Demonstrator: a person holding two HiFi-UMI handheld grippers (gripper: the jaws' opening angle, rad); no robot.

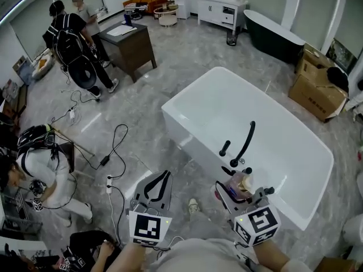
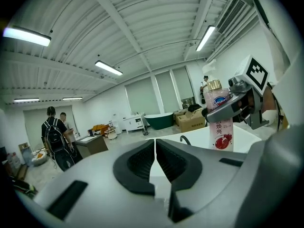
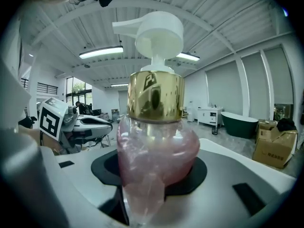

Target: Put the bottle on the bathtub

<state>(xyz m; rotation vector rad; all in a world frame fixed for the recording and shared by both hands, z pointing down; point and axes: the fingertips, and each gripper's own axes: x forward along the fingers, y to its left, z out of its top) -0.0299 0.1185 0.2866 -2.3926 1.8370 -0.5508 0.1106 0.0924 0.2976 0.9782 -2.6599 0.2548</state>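
Note:
A pink bottle with a gold collar and white pump stands upright between the jaws of my right gripper, which is shut on it just in front of the near rim of the white bathtub. In the right gripper view the bottle fills the middle. My left gripper hangs to the left of it over the floor. Its jaws touch with nothing between them. In the left gripper view the bottle shows at the right, with the tub behind it.
A black faucet rises from the tub's near rim. Behind stand a dark bathtub, cardboard boxes, a brown desk and a white cabinet. People stand and crouch at the left, with cables on the floor.

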